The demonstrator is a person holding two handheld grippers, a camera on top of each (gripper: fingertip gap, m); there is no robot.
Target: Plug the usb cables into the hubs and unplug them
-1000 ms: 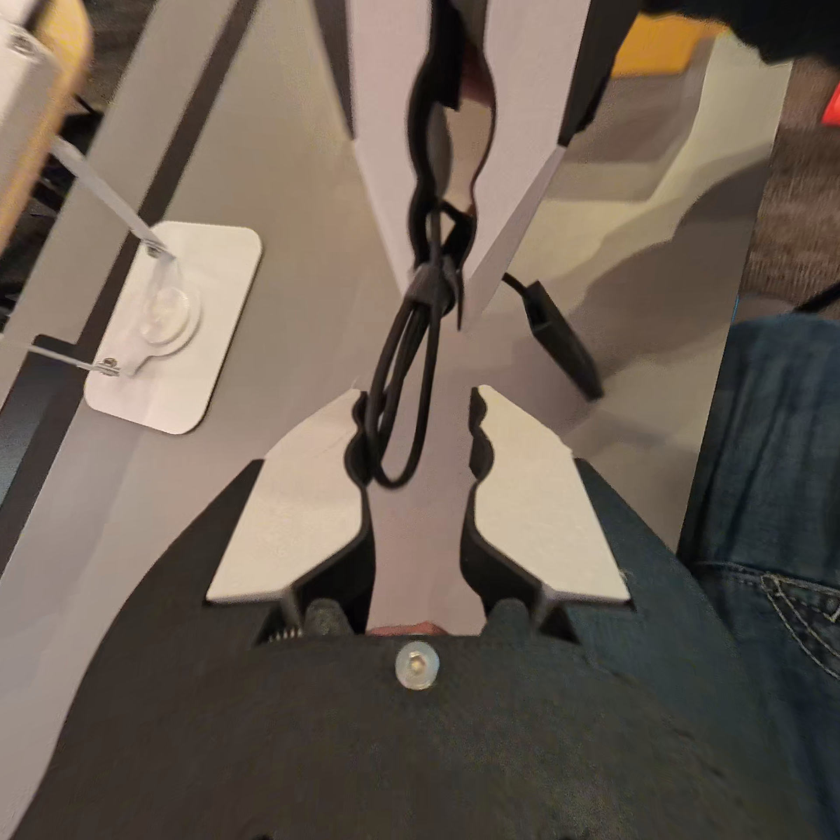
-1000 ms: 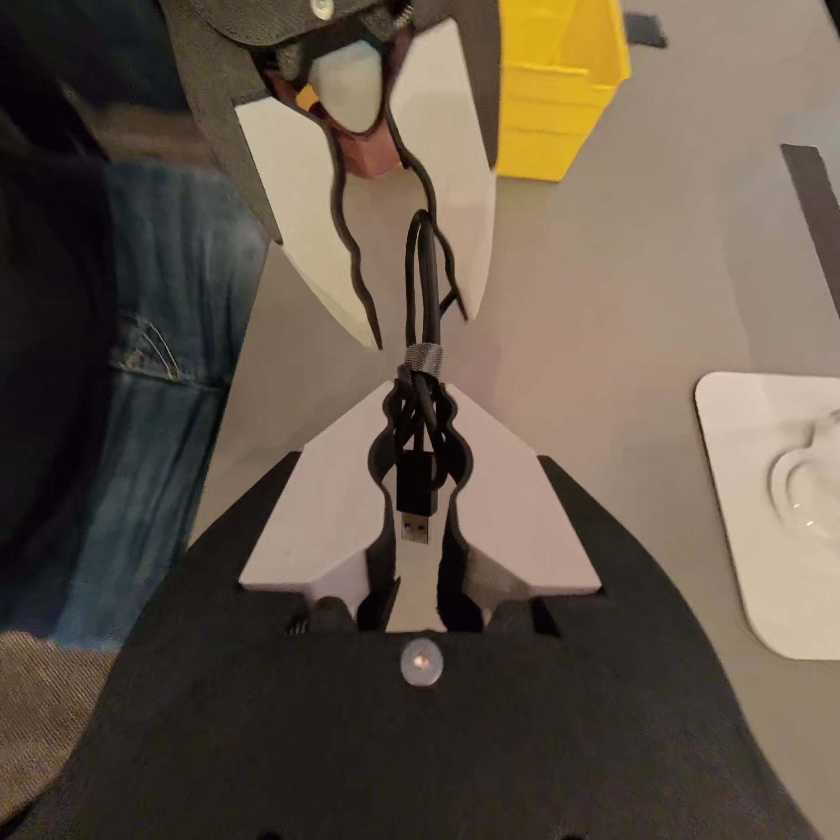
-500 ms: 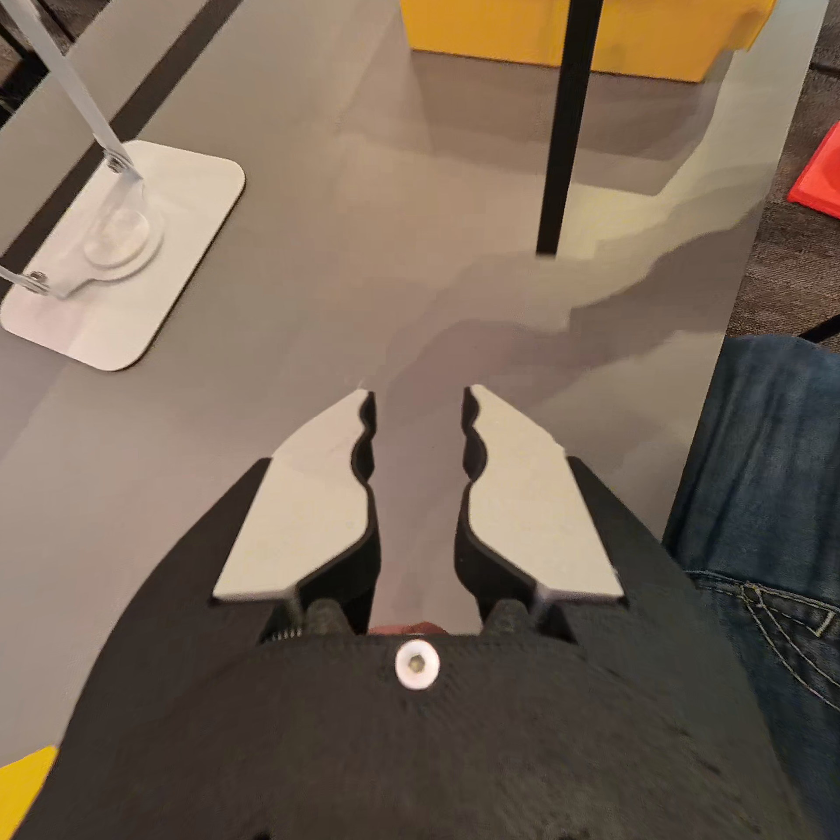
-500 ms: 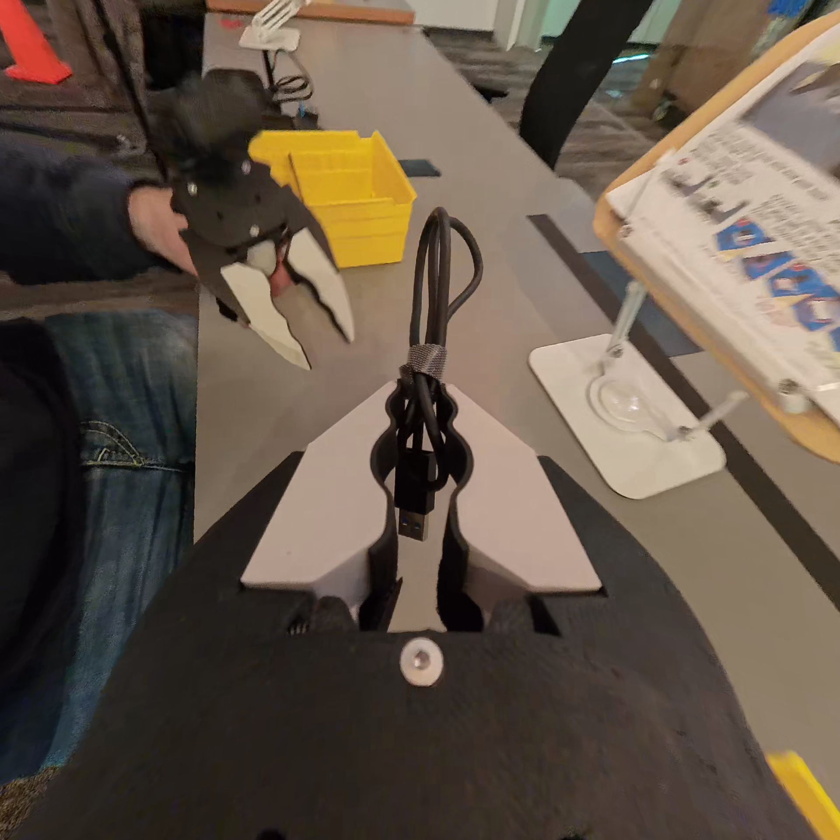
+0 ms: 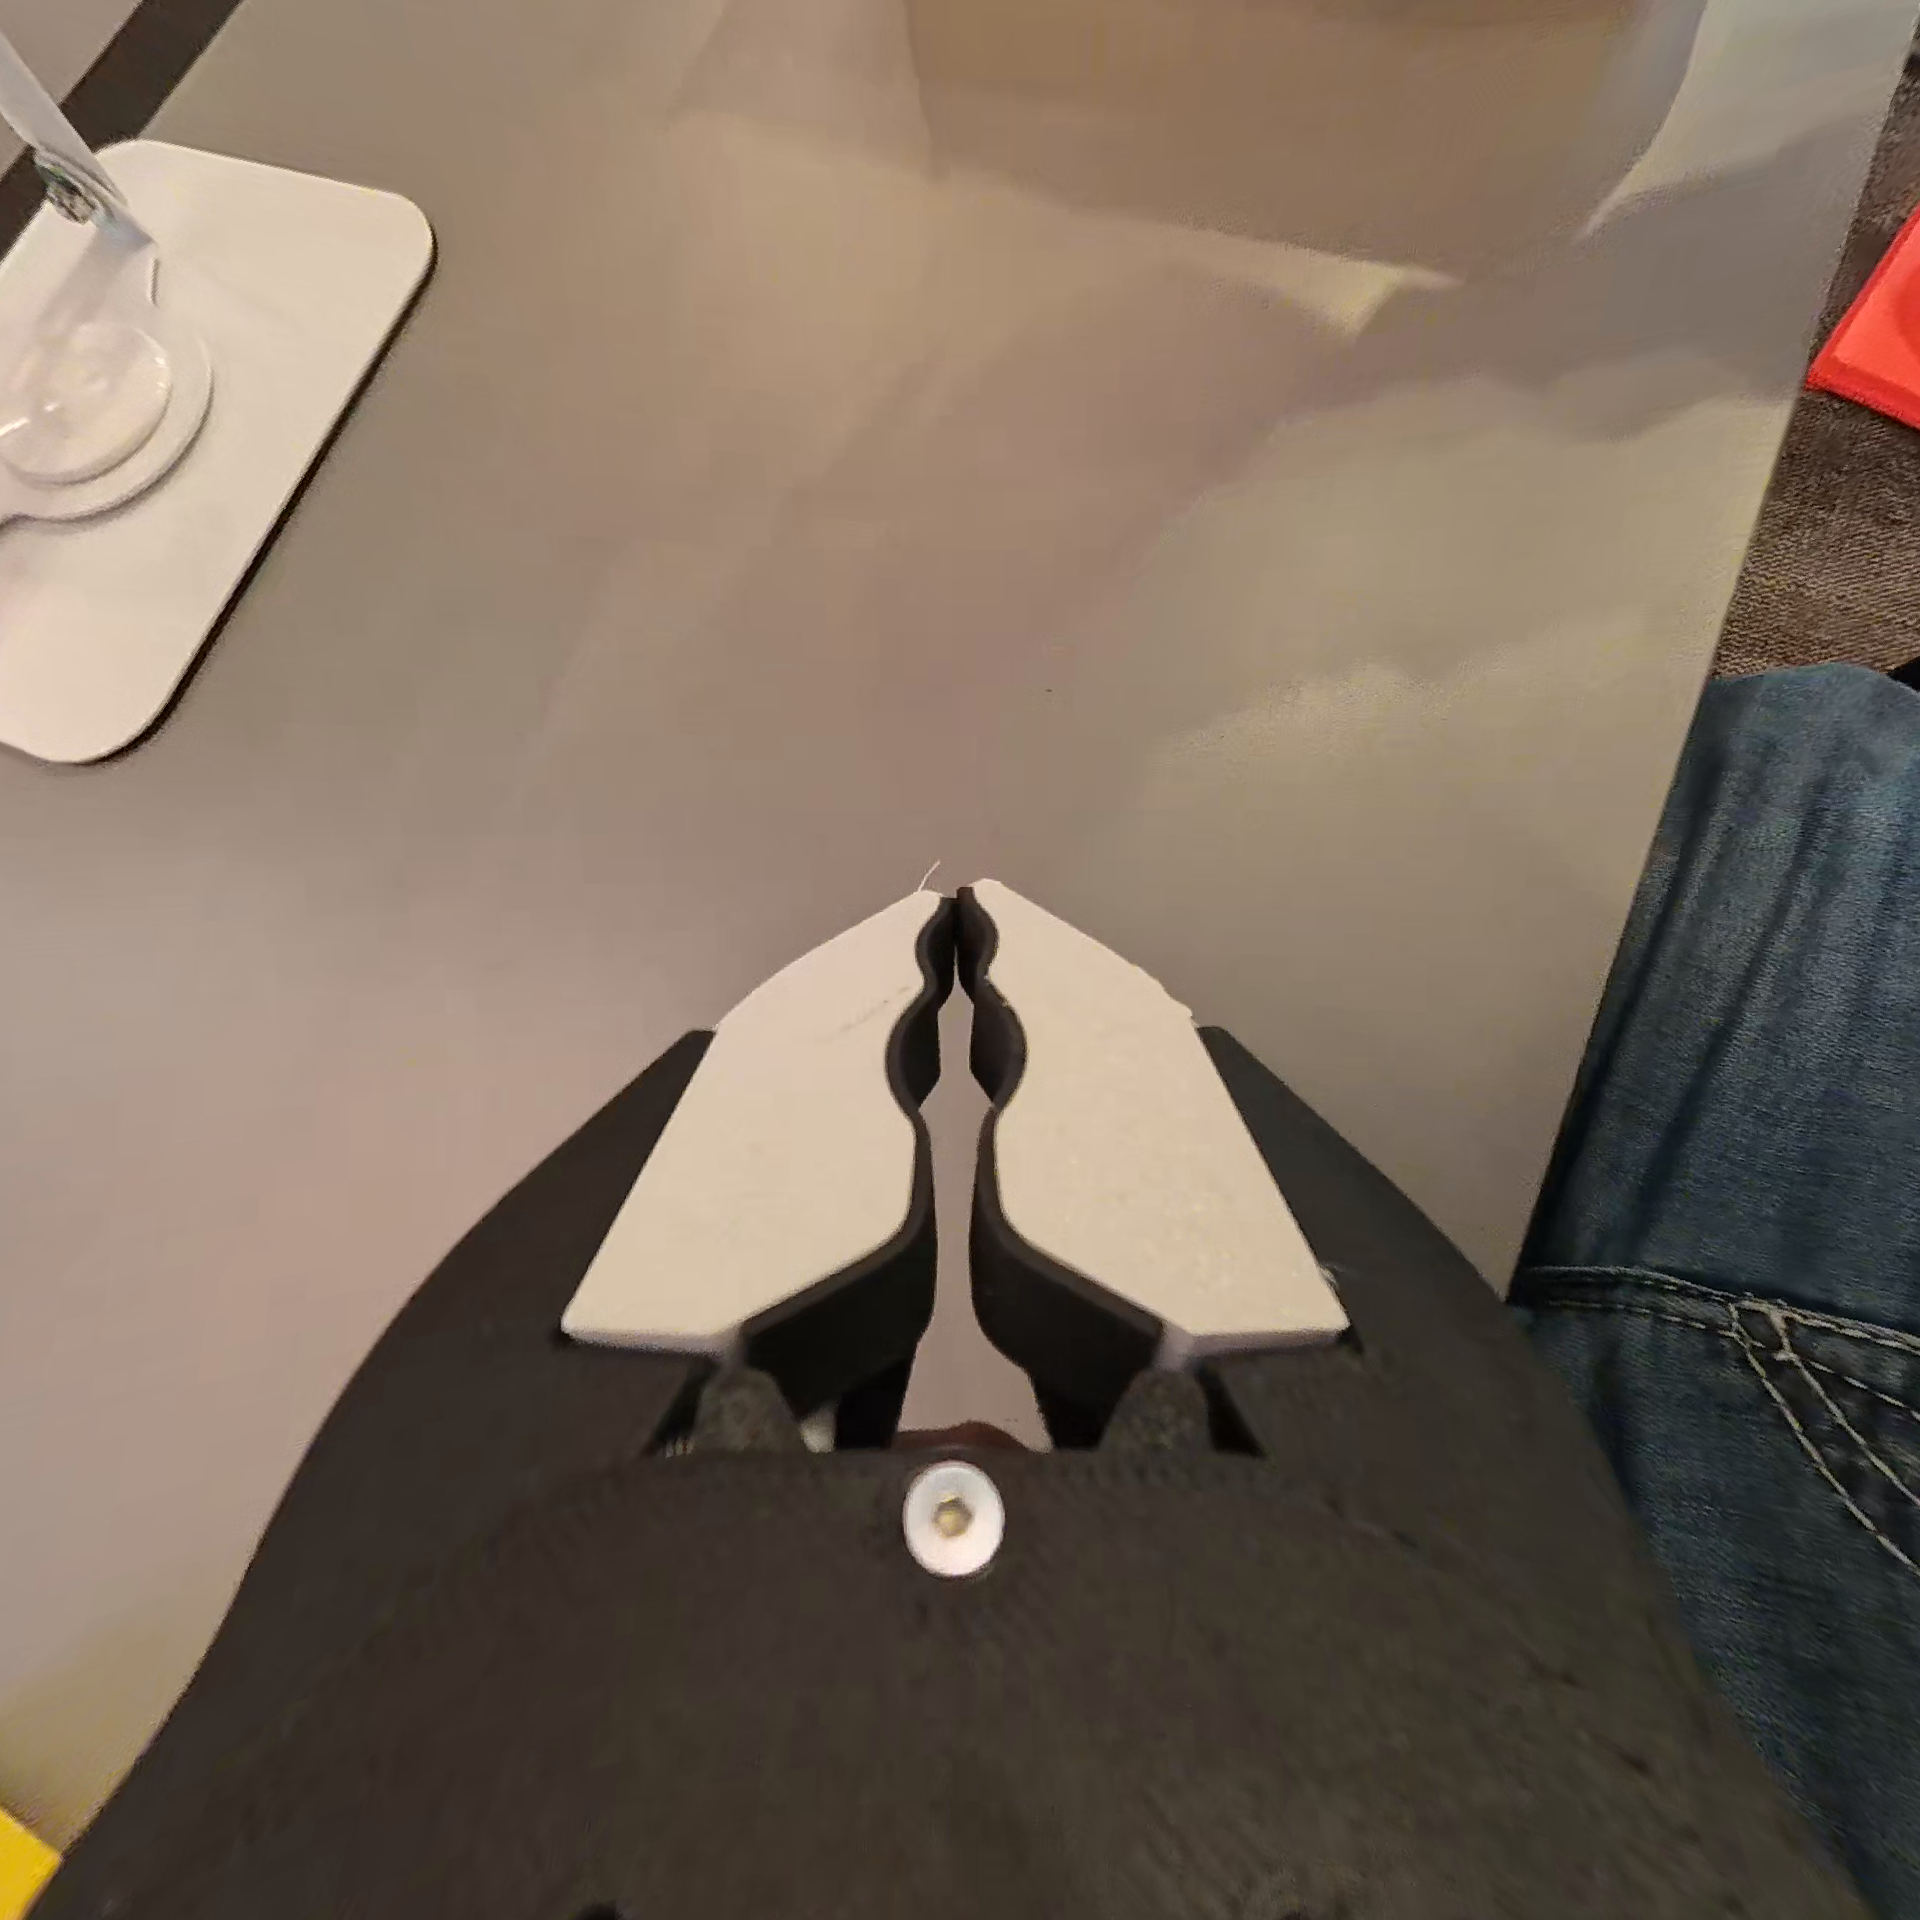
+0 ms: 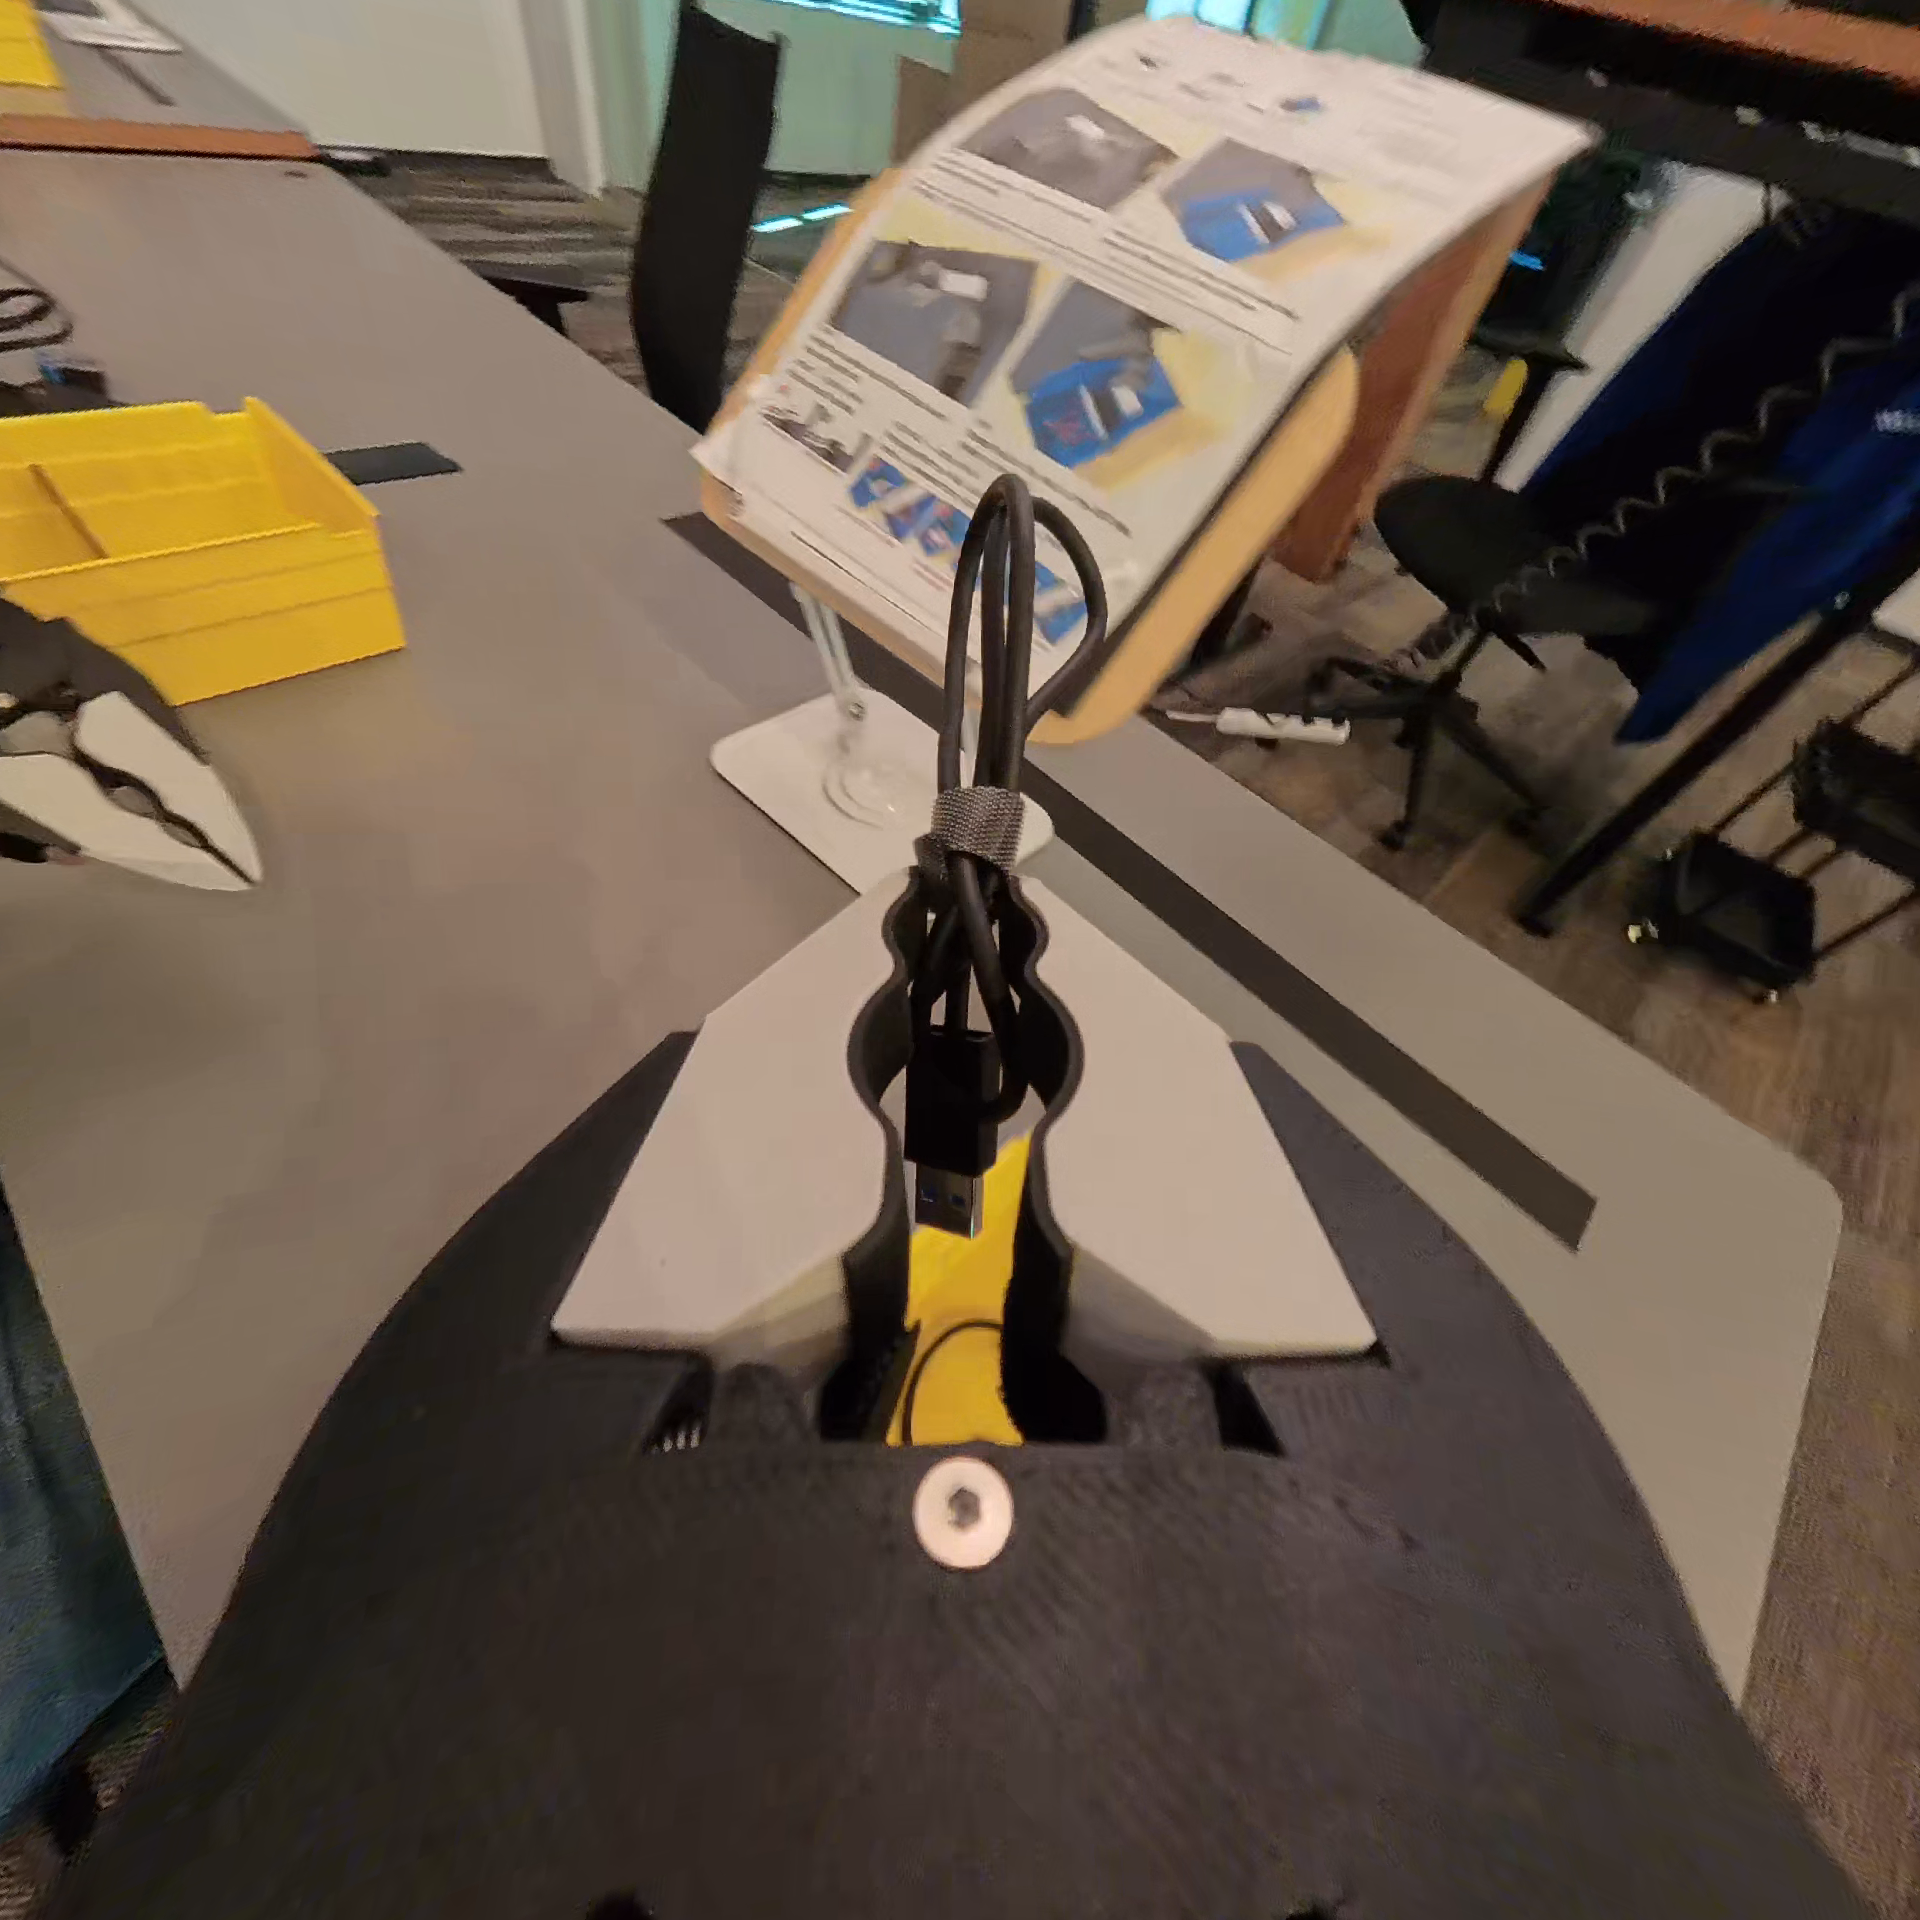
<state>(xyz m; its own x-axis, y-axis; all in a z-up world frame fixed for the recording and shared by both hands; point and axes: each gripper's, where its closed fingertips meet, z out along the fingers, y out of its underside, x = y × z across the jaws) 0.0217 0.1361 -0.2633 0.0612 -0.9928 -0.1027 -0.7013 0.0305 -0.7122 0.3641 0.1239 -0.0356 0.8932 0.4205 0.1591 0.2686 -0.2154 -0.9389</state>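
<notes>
In the left wrist view, the left gripper is seen with its jaws drawn together at the tips and nothing between them, held over bare grey table; half a second ago the same jaws stood apart, and a second ago a loop of the cable lay between them. The white stand base is seen up and to the left of this gripper, and a denim-clad leg to its right. No hub is shown. In the right wrist view, the right gripper is clamped on the bundled black USB cable, which is thereby carried by this gripper alone, so the handover can be judged complete and a hub is still to be found. The cable's long axis runs straight along the fingers: the folded loop stands out beyond the tips, a grey strap binds it just past them, and the USB-A plug points back toward the camera, away from any port, so a turn would probably be needed before insertion. Relative to the cable, the document stand is seen behind, a yellow bin far to the left, and the left gripper lower left, well apart.
</notes>
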